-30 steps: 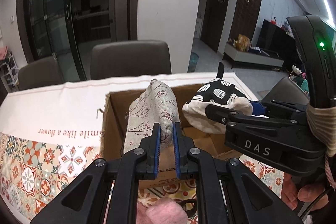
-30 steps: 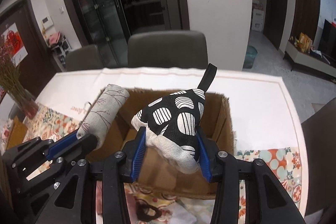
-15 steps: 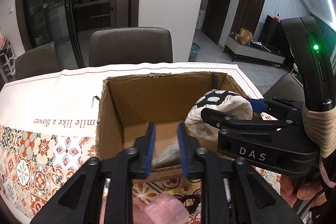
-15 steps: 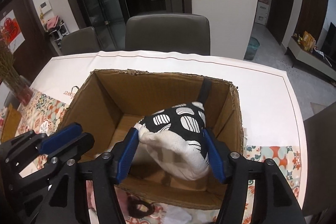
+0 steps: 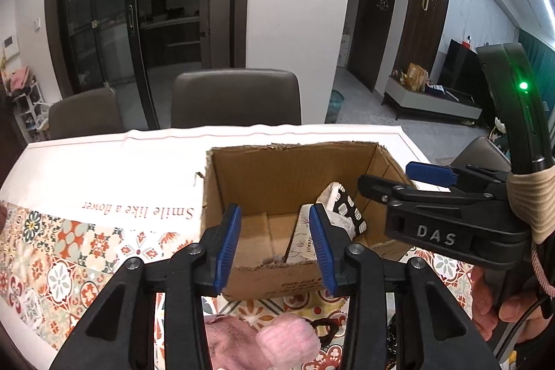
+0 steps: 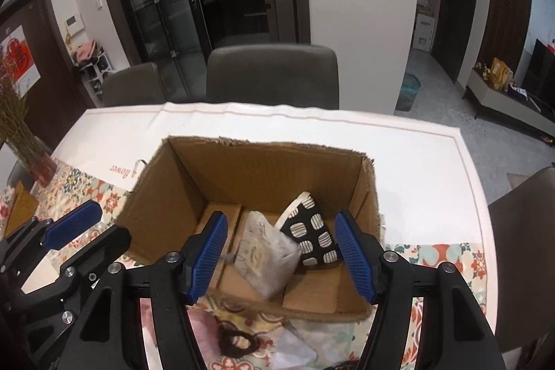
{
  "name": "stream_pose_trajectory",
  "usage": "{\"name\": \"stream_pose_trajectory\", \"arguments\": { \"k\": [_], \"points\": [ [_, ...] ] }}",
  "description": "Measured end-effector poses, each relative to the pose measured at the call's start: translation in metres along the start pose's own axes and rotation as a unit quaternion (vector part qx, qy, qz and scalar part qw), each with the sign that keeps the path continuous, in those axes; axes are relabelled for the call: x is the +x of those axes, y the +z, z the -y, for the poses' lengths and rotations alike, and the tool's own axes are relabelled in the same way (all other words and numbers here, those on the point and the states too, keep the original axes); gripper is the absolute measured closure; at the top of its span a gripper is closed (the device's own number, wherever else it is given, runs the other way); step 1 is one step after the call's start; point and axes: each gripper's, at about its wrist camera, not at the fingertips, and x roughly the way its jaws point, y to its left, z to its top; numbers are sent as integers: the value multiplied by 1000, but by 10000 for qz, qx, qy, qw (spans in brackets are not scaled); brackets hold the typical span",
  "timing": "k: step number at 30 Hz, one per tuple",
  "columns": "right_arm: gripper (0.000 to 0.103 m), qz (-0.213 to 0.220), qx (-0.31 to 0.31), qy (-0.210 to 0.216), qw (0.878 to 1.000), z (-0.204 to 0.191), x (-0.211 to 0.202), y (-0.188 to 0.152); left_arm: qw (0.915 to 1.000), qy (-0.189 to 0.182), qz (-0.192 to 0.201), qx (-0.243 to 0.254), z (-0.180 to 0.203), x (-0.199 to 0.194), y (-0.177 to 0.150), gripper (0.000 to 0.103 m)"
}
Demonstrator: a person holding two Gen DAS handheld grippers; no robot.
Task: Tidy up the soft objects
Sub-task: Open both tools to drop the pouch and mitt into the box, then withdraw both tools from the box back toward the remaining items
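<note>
Item: cardboard box (image 6: 166,196), open-topped, on the bench (image 6: 416,169); taken as landmark.

1. Left claw (image 5: 274,243): stood over the box's near wall, jaws parted and opening, nothing between the pads. Risk: judged low for grip, but a swing toward the box could catch the near rim and shove the light carton across the cloth.

2. Beige printed cloth (image 6: 263,252): lay on the box floor, toward the near wall, leaning against its neighbour. Risk: loosely heaped, so it would likely slump flat under anything laid on it.

3. Black-and-white patterned mitt (image 6: 308,234): inside the box, right of the beige cloth and touching it, tilted against the right wall. Risk: might topple if the box were jolted.

4. Right claw (image 6: 281,254): above the box's near edge, jaws wide and empty. Risk: the two claws sat close together; a collision seemed possible on withdrawal.

5. Pink fluffy item (image 5: 277,344): outside the box, just before its near wall, on the bench, beside a dark hair tie (image 6: 236,344). Risk: partly hidden below the claws, easily missed or pinched together with the tie.
</note>
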Motion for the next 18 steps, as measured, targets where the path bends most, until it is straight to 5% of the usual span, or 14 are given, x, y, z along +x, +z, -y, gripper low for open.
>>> {"name": "stream_pose_trajectory", "arguments": {
  "k": [18],
  "points": [
    [38, 897, 67, -318, 9954, -13, -95, -30, 9974, 207, 679, 118, 8, -81, -25, 57]
  ]
}}
